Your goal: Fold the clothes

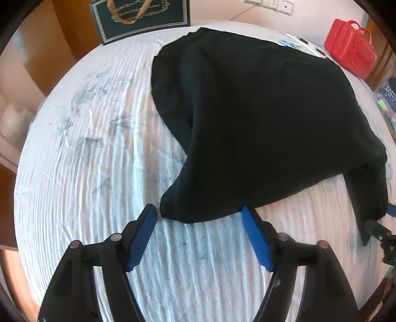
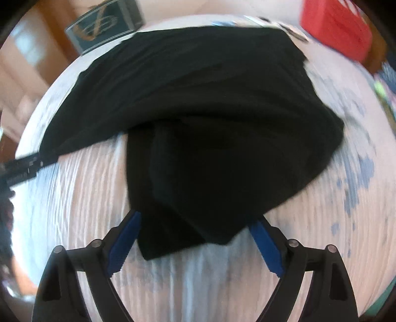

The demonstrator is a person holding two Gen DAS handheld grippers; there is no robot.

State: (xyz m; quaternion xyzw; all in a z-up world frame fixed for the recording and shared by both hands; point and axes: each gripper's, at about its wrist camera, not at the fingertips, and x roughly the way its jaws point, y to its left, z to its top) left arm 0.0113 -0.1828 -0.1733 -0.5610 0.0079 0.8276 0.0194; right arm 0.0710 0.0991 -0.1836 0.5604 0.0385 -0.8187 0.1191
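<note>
A black garment [image 1: 259, 119] lies partly folded on a white ribbed table cover [image 1: 99, 153]. My left gripper [image 1: 200, 213] is open, its blue pads on either side of the garment's near left corner, just above the cover. In the right wrist view the garment [image 2: 210, 148] has a folded flap hanging toward me. My right gripper [image 2: 195, 221] is open, its jaws wide around the flap's near end. The right gripper's tip [image 1: 378, 229] shows at the left view's right edge, and the left gripper's tip [image 2: 22, 166] shows at the right view's left edge.
A red case [image 1: 350, 47] stands at the far right of the table; it also shows in the right wrist view [image 2: 336, 27]. A dark framed sign [image 1: 141, 17] stands at the far edge. Small items [image 1: 297, 44] lie behind the garment. The cover has grey-blue stains [image 1: 94, 119].
</note>
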